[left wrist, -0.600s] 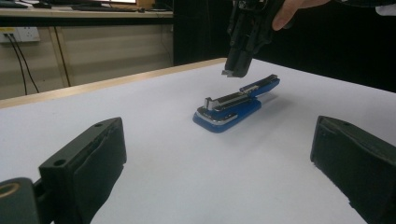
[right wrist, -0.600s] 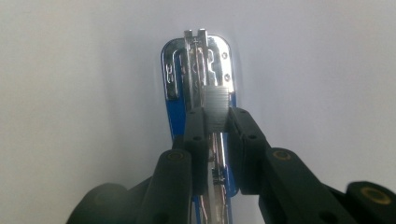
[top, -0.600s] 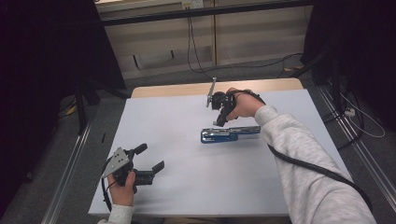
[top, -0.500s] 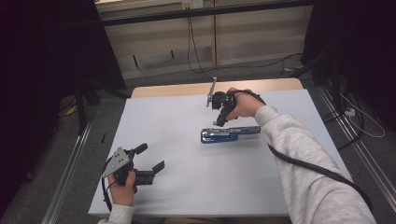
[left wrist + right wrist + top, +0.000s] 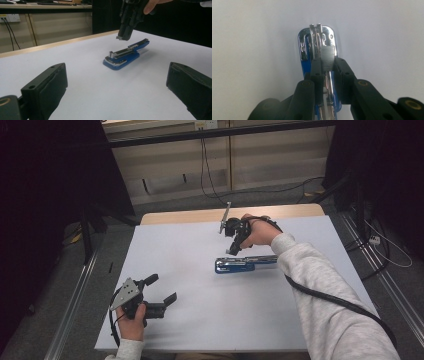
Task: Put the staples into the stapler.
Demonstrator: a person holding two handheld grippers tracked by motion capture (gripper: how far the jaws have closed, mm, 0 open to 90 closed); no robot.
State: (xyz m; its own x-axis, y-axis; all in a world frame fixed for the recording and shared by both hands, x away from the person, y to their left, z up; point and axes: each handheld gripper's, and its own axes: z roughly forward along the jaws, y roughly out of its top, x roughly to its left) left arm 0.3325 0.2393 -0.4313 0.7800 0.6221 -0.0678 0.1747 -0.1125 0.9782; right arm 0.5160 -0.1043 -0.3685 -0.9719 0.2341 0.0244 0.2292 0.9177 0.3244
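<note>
Evidently rigid and fairly light: blue metal-topped stapler (image 5: 245, 264) lies flat mid-desk (image 5: 190, 320); chrome top looks slick, so grip across its narrow sides. Right gripper (image 5: 233, 251) hovers just above it, jaws narrow, nothing held; its own view shows them straddling the silver rail. Left gripper (image 5: 161, 294) rests wide open, well apart; its view shows the gap beneath.

No text, label, brand, number or sign can be read on anything.

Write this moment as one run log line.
left gripper: open, idle on table | right gripper: nearly shut, above blue stapler, not gripping
</note>
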